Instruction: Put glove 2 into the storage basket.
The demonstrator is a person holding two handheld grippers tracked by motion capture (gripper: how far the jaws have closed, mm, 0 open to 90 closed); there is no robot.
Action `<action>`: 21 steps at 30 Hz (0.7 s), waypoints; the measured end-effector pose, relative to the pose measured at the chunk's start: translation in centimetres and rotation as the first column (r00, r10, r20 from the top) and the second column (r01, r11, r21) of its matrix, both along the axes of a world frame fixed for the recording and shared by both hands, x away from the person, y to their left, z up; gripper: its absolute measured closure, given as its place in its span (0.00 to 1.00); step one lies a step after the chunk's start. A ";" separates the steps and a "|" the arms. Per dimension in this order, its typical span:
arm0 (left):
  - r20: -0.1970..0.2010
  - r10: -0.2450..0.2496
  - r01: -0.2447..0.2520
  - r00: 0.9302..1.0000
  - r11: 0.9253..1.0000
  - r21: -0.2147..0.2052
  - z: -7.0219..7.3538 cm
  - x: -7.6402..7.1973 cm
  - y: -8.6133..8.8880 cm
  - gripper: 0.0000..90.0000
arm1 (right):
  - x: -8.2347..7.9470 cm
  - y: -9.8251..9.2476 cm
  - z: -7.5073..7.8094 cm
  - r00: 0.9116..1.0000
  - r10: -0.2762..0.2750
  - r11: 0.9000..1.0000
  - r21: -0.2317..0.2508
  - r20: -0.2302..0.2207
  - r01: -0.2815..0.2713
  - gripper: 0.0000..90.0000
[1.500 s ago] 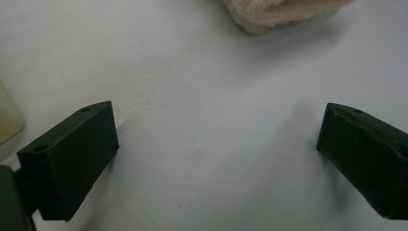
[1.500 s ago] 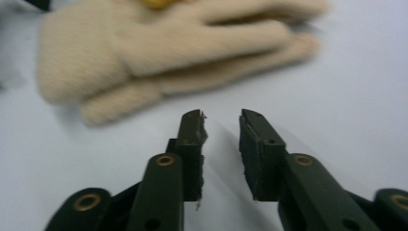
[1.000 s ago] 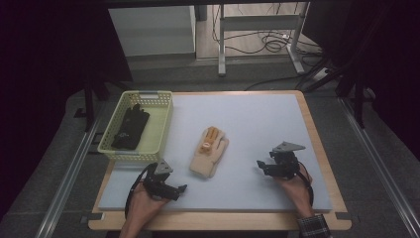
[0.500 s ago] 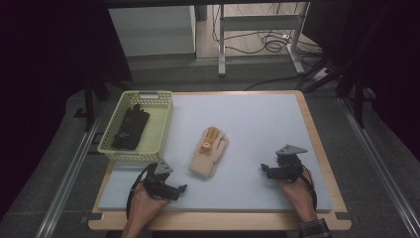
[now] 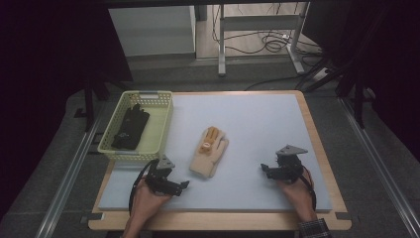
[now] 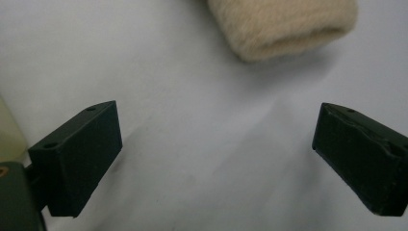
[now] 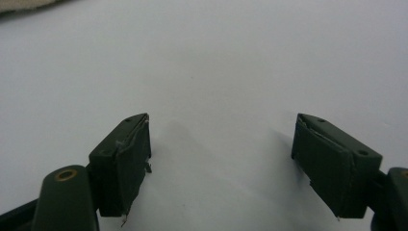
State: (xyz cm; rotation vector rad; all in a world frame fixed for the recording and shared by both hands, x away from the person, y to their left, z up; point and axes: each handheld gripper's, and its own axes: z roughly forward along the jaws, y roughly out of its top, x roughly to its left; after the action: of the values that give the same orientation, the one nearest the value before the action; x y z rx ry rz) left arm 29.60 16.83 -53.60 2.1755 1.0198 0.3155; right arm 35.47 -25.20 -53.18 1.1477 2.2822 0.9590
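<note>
While both tools gape, left tool (image 5: 179, 187) near beige glove (image 5: 210, 151)

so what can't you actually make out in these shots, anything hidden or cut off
- Beige glove: the left gripper view's top edge cuts it off, leaving the cuff alone.
- Beige glove again: in the right gripper view, a mere sliver at the top-left corner.
- Black glove in the yellow basket: high view, too dark and small to tell details.
- Orange marking on the beige glove: too small to identify.

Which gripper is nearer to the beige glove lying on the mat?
Left. The left gripper sits just off the cuff end of the beige glove, jaws open with the cuff ahead of them. The right gripper is farther away, across bare mat.
</note>
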 end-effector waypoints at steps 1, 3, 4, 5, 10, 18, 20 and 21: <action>0.000 0.000 0.000 1.000 1.000 0.000 0.0 0.0 0.0 0.03 | 0.0 0.0 0.0 1.000 0.000 1.000 0.000 0.000 0.000 0.24; -0.002 -0.005 0.005 1.000 1.000 -0.007 0.5 0.2 -0.3 0.02 | 0.0 0.0 0.0 1.000 -0.001 1.000 -0.001 0.001 0.001 0.24; -0.011 -0.006 0.006 1.000 1.000 -0.020 0.9 0.5 -0.6 0.02 | 0.0 0.0 0.0 1.000 -0.002 1.000 -0.001 0.002 0.002 0.23; -0.017 -0.004 0.003 1.000 1.000 -0.030 1.0 0.7 -0.8 0.01 | 0.0 0.0 0.0 1.000 -0.003 1.000 -0.002 0.002 0.003 0.23; -0.043 -0.005 0.003 0.999 0.999 -0.050 1.8 2.2 -2.0 0.00 | 0.0 0.0 0.0 1.000 -0.005 1.000 -0.002 0.003 0.005 0.23; -0.053 -0.013 0.012 0.998 1.000 -0.021 3.5 4.9 -4.7 0.00 | 0.0 0.0 0.0 1.000 -0.004 1.000 -0.003 0.005 0.004 0.23; -0.060 -0.006 0.006 0.998 1.000 -0.011 3.7 5.7 -5.4 0.00 | 0.0 0.0 0.0 1.000 -0.004 1.000 -0.003 0.004 0.004 0.23; -0.060 -0.006 0.006 0.998 1.000 -0.011 3.7 5.7 -5.4 0.00 | 0.0 0.0 0.0 1.000 -0.004 1.000 -0.003 0.004 0.004 0.23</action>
State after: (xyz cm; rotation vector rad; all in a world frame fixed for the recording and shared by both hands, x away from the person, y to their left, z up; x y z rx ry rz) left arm 35.31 11.44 -49.92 2.1899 1.0457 0.2425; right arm 35.43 -25.20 -53.19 1.1472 2.2764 0.9558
